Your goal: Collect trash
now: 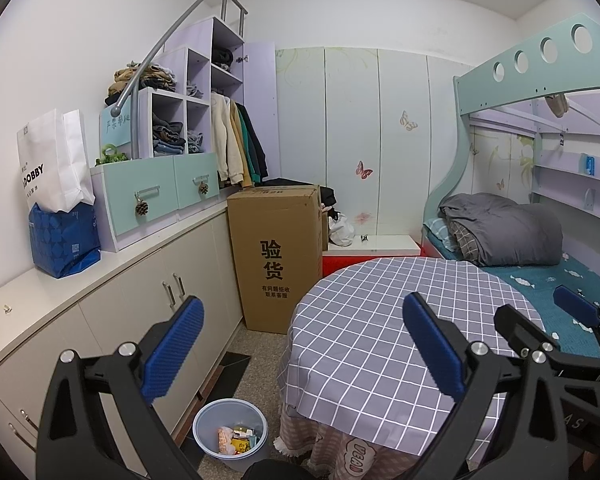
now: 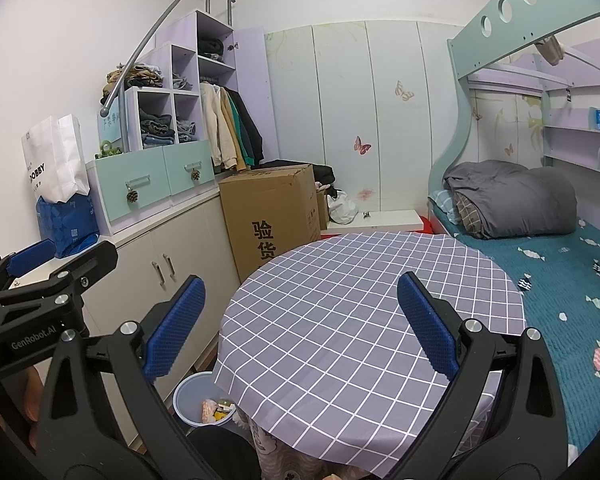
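Pale blue bin (image 1: 230, 428) holds bright wrappers (image 1: 236, 440) – left gripper (image 1: 300, 344) and right gripper (image 2: 300, 324) gape wide, empty

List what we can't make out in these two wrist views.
- Round blue plastic trash bin: right view, the checked grey tablecloth hides part.
- Bin's wrappers: left view, too small to identify.
- Floor under table: both views, cloth hides it.
- Small object on white countertop: left view, too small.

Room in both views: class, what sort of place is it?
Most likely a child's bedroom: a bunk bed with a folded duvet, jackets hanging in an open closet, butterfly-decorated wardrobe doors.
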Demonstrator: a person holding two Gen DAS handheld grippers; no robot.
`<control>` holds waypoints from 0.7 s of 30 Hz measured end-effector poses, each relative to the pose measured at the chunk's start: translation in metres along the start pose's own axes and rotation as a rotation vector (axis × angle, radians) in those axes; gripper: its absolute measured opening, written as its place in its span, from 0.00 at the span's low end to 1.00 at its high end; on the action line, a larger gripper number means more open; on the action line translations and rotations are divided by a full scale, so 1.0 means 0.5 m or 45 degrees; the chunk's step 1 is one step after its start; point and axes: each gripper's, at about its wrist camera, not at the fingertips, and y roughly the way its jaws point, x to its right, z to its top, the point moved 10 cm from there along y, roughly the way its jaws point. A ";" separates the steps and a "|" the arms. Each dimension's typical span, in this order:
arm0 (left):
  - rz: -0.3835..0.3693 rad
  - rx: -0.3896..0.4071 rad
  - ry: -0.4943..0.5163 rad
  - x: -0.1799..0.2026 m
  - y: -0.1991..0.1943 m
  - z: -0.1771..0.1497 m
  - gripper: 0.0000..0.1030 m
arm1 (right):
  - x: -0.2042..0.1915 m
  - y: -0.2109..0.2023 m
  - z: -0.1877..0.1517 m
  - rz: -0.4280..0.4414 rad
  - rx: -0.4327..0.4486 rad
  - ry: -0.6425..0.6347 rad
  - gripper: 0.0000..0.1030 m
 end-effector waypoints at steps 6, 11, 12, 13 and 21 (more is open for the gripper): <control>0.001 -0.001 0.001 0.000 0.000 0.000 0.95 | 0.001 0.000 0.000 -0.001 -0.003 0.001 0.92; -0.002 -0.004 0.003 -0.008 0.004 -0.003 0.95 | -0.001 0.004 -0.009 -0.009 -0.004 -0.002 0.92; -0.001 -0.004 0.004 -0.009 0.004 -0.003 0.95 | -0.001 0.004 -0.008 -0.008 -0.005 -0.001 0.92; 0.000 -0.004 0.004 -0.010 0.004 -0.003 0.95 | -0.002 0.003 -0.010 -0.008 -0.006 0.000 0.92; -0.003 -0.008 0.005 -0.013 0.006 -0.007 0.95 | -0.004 0.004 -0.016 -0.009 -0.010 0.002 0.92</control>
